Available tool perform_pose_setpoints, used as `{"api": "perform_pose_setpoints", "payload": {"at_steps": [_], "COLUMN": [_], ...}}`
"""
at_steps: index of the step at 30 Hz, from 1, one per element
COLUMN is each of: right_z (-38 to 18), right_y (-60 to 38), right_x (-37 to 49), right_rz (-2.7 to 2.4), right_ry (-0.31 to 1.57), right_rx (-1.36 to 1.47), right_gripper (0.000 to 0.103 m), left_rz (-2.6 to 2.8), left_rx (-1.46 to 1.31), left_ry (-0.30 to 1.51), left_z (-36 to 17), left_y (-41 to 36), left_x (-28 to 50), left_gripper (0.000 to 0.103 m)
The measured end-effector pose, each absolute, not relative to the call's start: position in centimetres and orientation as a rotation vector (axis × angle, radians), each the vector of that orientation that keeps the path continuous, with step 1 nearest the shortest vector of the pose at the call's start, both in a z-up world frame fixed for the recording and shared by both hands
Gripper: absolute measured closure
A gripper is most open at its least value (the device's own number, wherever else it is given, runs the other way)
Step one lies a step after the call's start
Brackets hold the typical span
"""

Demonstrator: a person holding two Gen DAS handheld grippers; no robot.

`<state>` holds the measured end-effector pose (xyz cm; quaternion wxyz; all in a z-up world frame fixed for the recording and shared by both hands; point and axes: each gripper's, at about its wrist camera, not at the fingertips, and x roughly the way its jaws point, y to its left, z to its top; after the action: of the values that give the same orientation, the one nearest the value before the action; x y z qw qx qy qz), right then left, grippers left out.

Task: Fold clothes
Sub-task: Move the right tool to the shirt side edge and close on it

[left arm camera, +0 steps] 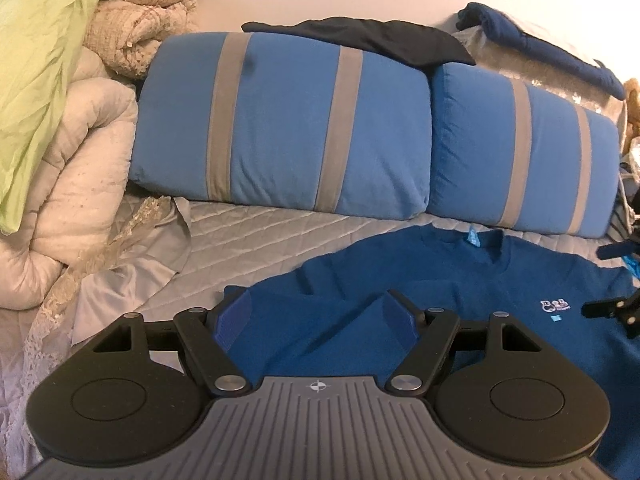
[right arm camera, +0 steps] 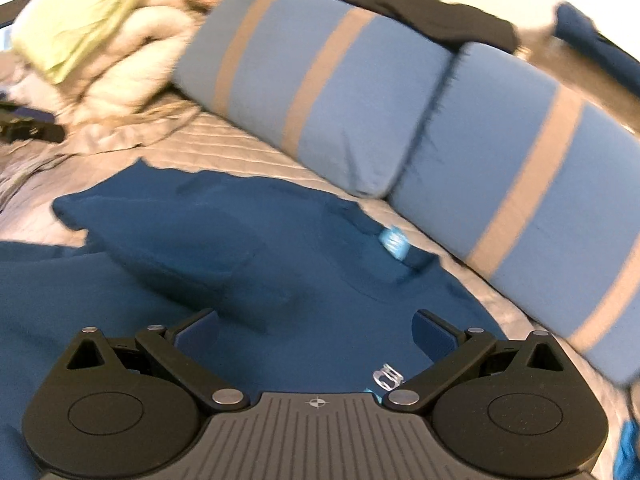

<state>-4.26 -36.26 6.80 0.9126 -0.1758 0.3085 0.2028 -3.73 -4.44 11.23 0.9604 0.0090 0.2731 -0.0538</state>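
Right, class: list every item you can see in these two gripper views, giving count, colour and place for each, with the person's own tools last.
Dark blue cotton T-shirt: one, white chest logo, spread on the bed under both grippers.
Blue pillows with grey stripes: two, side by side behind the shirt.
Grey quilted bedspread: one, covering the bed.
Black garment: one, draped on top of the pillows.
Navy garment: one, far right behind the pillows.
Cream quilted duvet: one, bundled at left.
Lime green sheet: one, over the duvet.
Left gripper: jaws open, over the shirt.
Right gripper: jaws open, over the shirt.
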Motion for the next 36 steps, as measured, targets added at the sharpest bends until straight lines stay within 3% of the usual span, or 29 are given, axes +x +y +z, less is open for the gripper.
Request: {"api": "perform_pose_setpoints", "payload": {"at_steps": [12,19,20,21,22,23,32,34,36], "right_z": [2.1,0.4,0.1,-0.3,-0.5,-0.5,2.0,2.1,1.9], "right_y": [-29.5,-26.0,-25.6,-25.2,-24.9,-24.6,-25.1,-24.7,-24.1], "right_x": [-0.5,1.2,1.3,1.3,1.3,1.1,-0.5,-0.6,-0.6], "right_rz": [0.69,0.803,0.825,0.84,0.853,0.865,0.936,0.946,0.945], "right_ry": [0.637,0.612,0.62,0.634,0.647,0.656,0.694,0.689,0.677], "right_rx": [-0.605,-0.722,-0.74,-0.767,-0.792,-0.816,-0.863,-0.876,-0.909], "right_gripper": [0.044,0.052,0.058,0.077,0.088,0.093,0.093,0.087,0.072], "left_rz": [-0.09,-0.045,-0.039,-0.033,-0.028,-0.026,-0.025,-0.025,-0.022], "left_rx": [-0.009,-0.058,-0.066,-0.072,-0.077,-0.079,-0.098,-0.107,-0.114], "left_ry": [0.555,0.576,0.578,0.581,0.584,0.585,0.595,0.602,0.611], "left_z": [9.9,8.5,8.3,8.2,8.0,7.9,6.7,6.2,5.8], "left_y": [-2.0,0.3,0.6,0.9,1.1,1.3,2.3,2.4,2.5], "left_x": [-4.5,-5.4,-5.5,-5.6,-5.7,-5.8,-6.5,-6.5,-6.6], "left_gripper": [0.031,0.031,0.031,0.031,0.031,0.031,0.031,0.031,0.031]}}
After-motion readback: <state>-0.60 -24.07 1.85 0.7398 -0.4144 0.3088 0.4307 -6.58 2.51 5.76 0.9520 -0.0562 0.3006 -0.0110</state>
